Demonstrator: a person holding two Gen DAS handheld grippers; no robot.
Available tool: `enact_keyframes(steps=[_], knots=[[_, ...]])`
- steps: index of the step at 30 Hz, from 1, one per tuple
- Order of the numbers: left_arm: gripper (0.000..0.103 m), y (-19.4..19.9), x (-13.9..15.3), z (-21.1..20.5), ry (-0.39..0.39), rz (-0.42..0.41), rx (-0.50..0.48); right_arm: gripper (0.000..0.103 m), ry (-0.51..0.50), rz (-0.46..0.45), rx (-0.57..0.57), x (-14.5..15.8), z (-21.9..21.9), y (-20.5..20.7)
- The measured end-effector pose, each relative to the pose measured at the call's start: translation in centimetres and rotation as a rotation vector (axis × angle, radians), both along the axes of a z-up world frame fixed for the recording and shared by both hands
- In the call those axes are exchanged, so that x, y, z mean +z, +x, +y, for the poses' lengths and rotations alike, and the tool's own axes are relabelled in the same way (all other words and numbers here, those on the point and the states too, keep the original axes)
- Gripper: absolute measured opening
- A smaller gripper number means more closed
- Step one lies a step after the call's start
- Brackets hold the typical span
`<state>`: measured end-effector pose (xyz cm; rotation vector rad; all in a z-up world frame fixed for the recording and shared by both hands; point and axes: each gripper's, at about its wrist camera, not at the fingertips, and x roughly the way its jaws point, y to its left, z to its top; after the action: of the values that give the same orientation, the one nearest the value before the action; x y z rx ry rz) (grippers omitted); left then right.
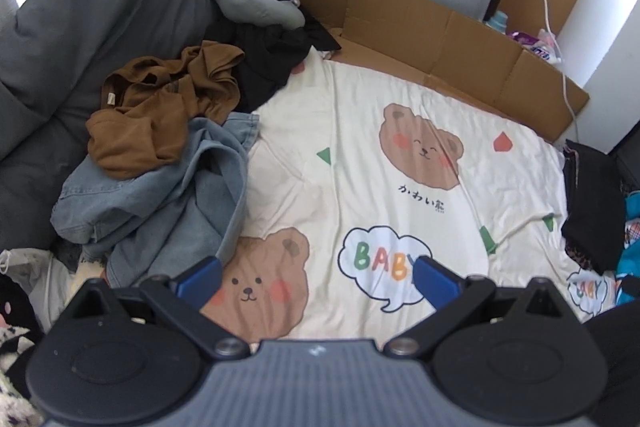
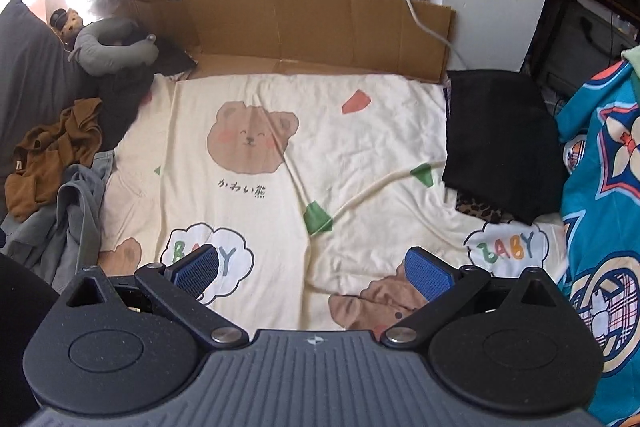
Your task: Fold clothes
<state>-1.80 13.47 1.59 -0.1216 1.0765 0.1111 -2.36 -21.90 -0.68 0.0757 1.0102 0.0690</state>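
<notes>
Two crumpled garments show left in the left wrist view: a brown soft knit top [image 1: 160, 111] heaped on a pale blue denim piece [image 1: 160, 211], on the cream bear-print bedsheet [image 1: 400, 219]; left gripper [image 1: 316, 277] hovers with jaws spread, empty. Denim likely heavy and stiffish, grab at a hem or waistband; the knit light and floppy; no clear long axis in the heap. Right wrist view: right gripper [image 2: 314, 273] jaws spread, empty; a folded black cloth [image 2: 500, 143] lies flat right, long axis running away from camera.

Blown-out daylight upper left, fisheye-warped edges, sharp
</notes>
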Motion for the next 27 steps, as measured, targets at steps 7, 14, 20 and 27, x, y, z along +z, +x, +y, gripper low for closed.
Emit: enact_keyframes(steps=[7, 14, 20, 27], knots=[[0.103, -0.4, -0.6, -1.5, -0.007, -0.009, -0.002, 0.102, -0.02, -0.052, -0.027, 0.6, 0.4, 0.0], [0.103, -0.6, -0.7, -2.9, 0.018, -0.022, -0.012, 0.102, -0.03, -0.067, -0.022, 0.5, 1.3, 0.1], [0.103, -0.9, -1.1, -2.4, -0.024, -0.023, 0.014, 0.102, -0.039, -0.068, -0.003, 0.5, 1.9, 0.1], [0.103, -1.0, -1.4, -1.8, -0.037, -0.018, 0.044, 0.102, -0.066, -0.081, 0.004, 0.6, 2.4, 0.0]])
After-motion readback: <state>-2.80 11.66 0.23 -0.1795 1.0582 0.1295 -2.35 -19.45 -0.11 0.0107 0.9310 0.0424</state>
